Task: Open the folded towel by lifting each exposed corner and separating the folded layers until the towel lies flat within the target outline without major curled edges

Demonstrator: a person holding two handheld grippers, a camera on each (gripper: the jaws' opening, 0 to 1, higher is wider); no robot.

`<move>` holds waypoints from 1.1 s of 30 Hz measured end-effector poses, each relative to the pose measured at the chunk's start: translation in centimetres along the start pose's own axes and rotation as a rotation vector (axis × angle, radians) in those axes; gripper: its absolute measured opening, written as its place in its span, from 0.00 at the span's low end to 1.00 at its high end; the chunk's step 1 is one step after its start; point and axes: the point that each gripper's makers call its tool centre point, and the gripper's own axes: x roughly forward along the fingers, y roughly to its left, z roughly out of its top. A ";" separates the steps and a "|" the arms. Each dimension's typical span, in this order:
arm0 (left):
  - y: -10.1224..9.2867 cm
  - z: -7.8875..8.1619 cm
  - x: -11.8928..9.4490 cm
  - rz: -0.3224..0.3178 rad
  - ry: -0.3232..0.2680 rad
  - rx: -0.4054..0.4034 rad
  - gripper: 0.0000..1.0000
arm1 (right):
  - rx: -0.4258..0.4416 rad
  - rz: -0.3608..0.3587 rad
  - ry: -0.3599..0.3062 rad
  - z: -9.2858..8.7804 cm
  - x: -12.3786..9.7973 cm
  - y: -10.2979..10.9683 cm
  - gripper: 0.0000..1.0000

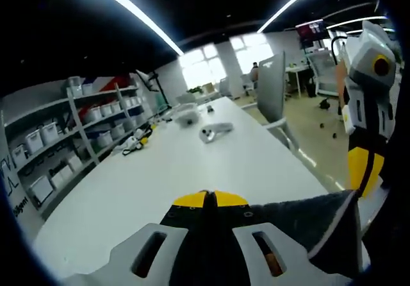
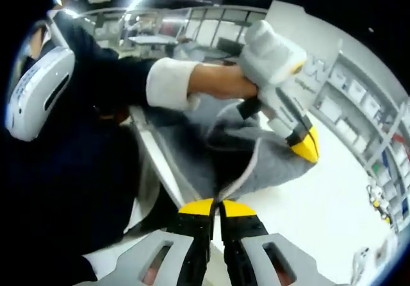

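The grey towel (image 2: 256, 161) is lying bunched at the near edge of the white table (image 1: 192, 164), and the left gripper (image 2: 306, 146) is reaching down onto it, though whether its jaws are pinching cloth is unclear. The right gripper (image 2: 218, 208) is hovering with jaws pressed together, seemingly on nothing. Doing this well likely means gripping one layer only at a corner, then lifting outward.

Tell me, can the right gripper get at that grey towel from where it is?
Probably yes. The right gripper points straight at the grey towel on the white table, its jaws looking shut, with nothing between. The left gripper sits at the towel's far side, off that path.
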 end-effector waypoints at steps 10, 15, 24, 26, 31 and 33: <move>0.0 -0.5 1.4 0.012 0.007 0.029 0.02 | 0.053 -0.020 0.025 -1.3 0.3 -0.9 0.00; 0.6 -0.9 2.0 0.024 0.011 0.018 0.02 | 0.066 -0.033 0.053 -2.3 0.7 -1.5 0.00; 0.9 -1.5 3.8 0.038 0.032 0.025 0.02 | 0.108 -0.058 0.087 -3.6 1.1 -2.5 0.01; 1.1 -1.6 4.7 0.036 0.041 0.031 0.02 | 0.123 -0.060 0.112 -4.4 1.2 -2.6 0.00; 0.7 -1.6 5.3 0.030 0.051 0.038 0.02 | 0.121 -0.061 0.125 -4.8 1.1 -2.6 0.01; 0.2 -1.5 5.6 0.024 0.051 0.048 0.02 | 0.116 -0.060 0.112 -4.5 0.8 -2.6 0.01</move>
